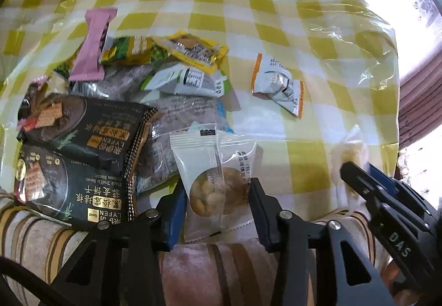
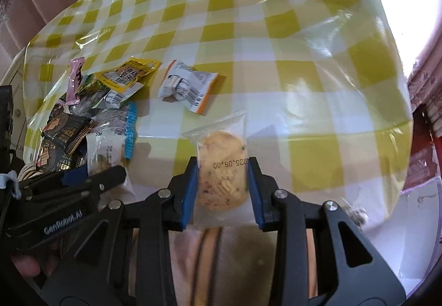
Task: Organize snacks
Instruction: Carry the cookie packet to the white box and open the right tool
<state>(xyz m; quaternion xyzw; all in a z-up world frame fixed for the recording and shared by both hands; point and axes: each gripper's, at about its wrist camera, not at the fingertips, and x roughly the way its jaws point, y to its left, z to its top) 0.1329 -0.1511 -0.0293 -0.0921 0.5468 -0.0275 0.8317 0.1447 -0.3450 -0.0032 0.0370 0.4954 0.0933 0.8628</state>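
Right wrist view: the right gripper (image 2: 222,184) is clamped on a clear-wrapped cookie (image 2: 221,167) above the near edge of the checked table (image 2: 276,43).
The left gripper (image 1: 218,201) pinches a nut packet (image 1: 214,176) beside the snack pile (image 1: 91,123) at the table's near left edge.

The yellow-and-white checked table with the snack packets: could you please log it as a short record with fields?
surface: yellow-and-white checked plastic tablecloth
left gripper: shut on a clear-windowed white packet of nuts
right gripper: shut on a clear-wrapped round cookie
pile: mixed packets, including two black biscuit packs and a pink wrapper
apart from pile: orange-edged white packet
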